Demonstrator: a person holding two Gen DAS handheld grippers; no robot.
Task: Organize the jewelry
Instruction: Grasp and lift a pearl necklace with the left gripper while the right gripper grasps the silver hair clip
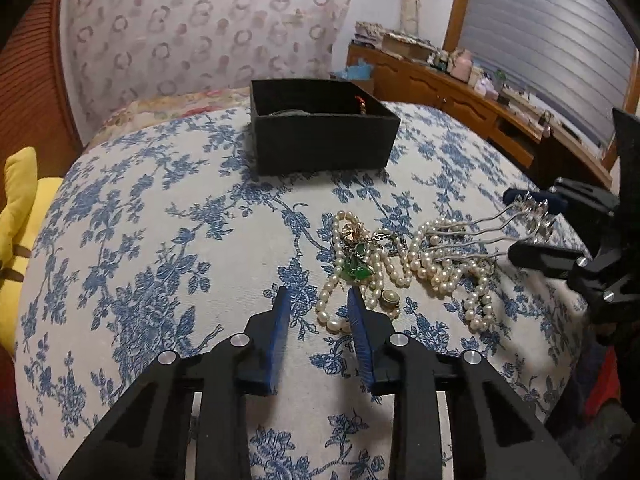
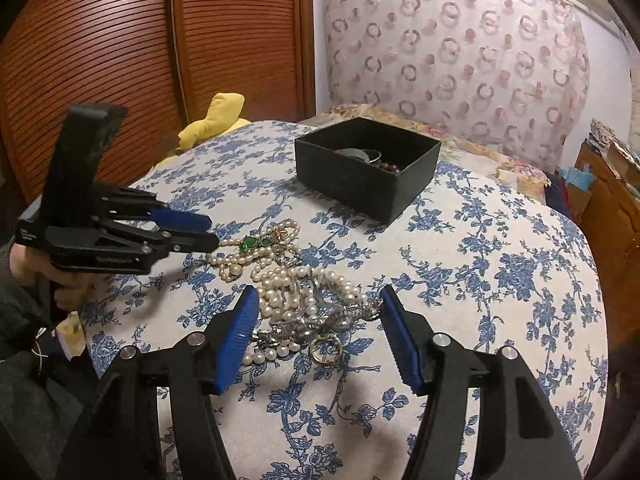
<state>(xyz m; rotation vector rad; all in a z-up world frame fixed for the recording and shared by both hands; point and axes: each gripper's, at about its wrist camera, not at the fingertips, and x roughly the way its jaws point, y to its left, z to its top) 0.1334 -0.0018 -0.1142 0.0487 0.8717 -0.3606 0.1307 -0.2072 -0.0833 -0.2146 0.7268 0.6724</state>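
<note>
bed (image 1: 168, 216) with blue-flower cover carries everything; surface is a bed cover, not a tabletop

jewelry pile (image 1: 400, 264) lies loose on the cover, near side of the bed, well short of the black box (image 1: 320, 140). mostly pearl strands (image 2: 288, 292), tangled with a green-stone piece (image 1: 356, 268), a gold-coloured bit and some chain. in the right wrist view a silver chain clump (image 2: 320, 324) and a ring (image 2: 326, 350) lie at the near edge of the pile

black box stands open-topped on the far part of the bed, apart from the pile. inside: a few items, dark bangle-like rings and beads, too small to tell more

left claw (image 1: 316, 304): blue pads narrowed but not pressed together, a clear gap between them. right-hand pad tip sits at a pearl loop on the pile's near-left edge; no strand seen pinched between the pads. claw angled down at the cover

right claw (image 2: 318, 300): pads spread wide, straddling the near part of the pile. in the left wrist view a silver multi-strand piece (image 1: 492, 232) runs from the pearls up to the tips; cannot tell whether it is gripped or only draped there

yellow cushion (image 2: 216, 120) at the far-left bed edge. wooden louvred doors (image 2: 120, 60) behind, patterned curtain (image 1: 208, 28) by the bed head
</note>
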